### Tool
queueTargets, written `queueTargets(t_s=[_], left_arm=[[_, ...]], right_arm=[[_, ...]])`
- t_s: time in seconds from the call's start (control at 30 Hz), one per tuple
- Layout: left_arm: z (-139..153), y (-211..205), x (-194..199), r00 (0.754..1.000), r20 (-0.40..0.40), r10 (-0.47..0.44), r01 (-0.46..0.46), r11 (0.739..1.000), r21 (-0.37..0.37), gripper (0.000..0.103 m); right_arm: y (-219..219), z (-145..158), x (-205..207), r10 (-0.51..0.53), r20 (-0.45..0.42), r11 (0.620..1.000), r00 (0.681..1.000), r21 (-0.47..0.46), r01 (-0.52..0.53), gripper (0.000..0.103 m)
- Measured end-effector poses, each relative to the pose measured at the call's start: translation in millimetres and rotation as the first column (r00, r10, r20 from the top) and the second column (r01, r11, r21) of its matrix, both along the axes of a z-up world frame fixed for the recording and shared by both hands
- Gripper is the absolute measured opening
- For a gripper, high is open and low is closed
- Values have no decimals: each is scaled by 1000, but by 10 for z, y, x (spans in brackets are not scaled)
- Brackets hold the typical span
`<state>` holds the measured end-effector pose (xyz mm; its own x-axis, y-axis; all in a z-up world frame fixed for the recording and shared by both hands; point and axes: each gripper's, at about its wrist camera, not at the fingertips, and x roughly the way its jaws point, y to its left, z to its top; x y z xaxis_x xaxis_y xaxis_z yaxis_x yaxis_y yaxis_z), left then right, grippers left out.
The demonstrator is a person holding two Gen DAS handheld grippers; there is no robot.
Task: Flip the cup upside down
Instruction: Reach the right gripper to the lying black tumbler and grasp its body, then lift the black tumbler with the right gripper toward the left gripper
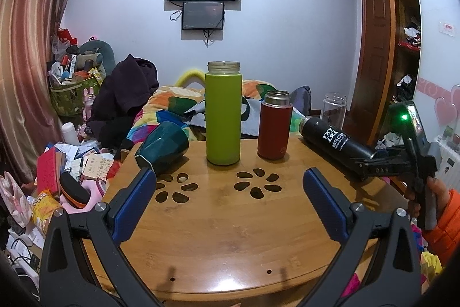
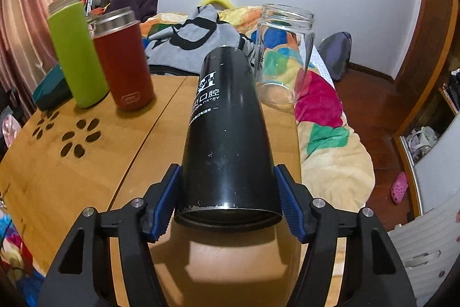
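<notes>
A black flask (image 2: 227,131) with white lettering is tilted nearly flat over the round wooden table (image 2: 86,177), its base end between my right gripper's (image 2: 227,200) blue pads, which are shut on it. In the left wrist view the same flask (image 1: 333,143) lies slanted at the table's right side, its mouth pointing left, held by the right gripper (image 1: 371,163). My left gripper (image 1: 230,203) is open and empty above the table's near half. A dark green cup (image 1: 162,146) lies on its side at the table's left edge, just beyond my left finger.
A tall green bottle (image 1: 223,117) and a red flask (image 1: 274,125) stand upright at the table's far side. A clear glass jar (image 2: 283,53) stands at the far right edge. Flower-shaped cutouts (image 1: 257,183) pierce the tabletop. A bed with a colourful quilt (image 2: 325,117) lies behind.
</notes>
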<state>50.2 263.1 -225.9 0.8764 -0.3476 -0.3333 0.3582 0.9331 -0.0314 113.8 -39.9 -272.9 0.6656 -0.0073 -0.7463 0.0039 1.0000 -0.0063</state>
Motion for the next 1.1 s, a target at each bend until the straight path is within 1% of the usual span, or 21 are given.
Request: queueTargets(t_s=[0.27,0.4,0.53,0.77,0.9,1.0,1.1], left_arm=[[-22,15,-45,1000,-17,-11,11,1000,-7,103],[-67,-1,-40,999,-39,-17,17,1000,-6,103],[-168,-56,-27,998,-66,-20,21,1000,15,103],[-402,-188,9,993,-109,-40,47,997,60,103],[-523,-286,-6,992,-106,-72,82,992,94,103],[-585,-384,-44,991,-86,-106,116,986,122,103],[-618,-497,-59,985,-63,-162,169,976,137,103]], right_arm=[[165,126,-538,-15,68,1000,998,25,13,61],[283,184,-836,-4,105,998,994,59,-2,61],[438,251,-1029,22,137,996,990,80,-33,61],[745,339,-1201,100,175,990,979,80,-115,61],[933,409,-1271,156,195,984,968,53,-170,61],[1050,455,-1314,197,204,978,959,28,-207,61],[1145,498,-1338,232,210,971,950,12,-240,61]])
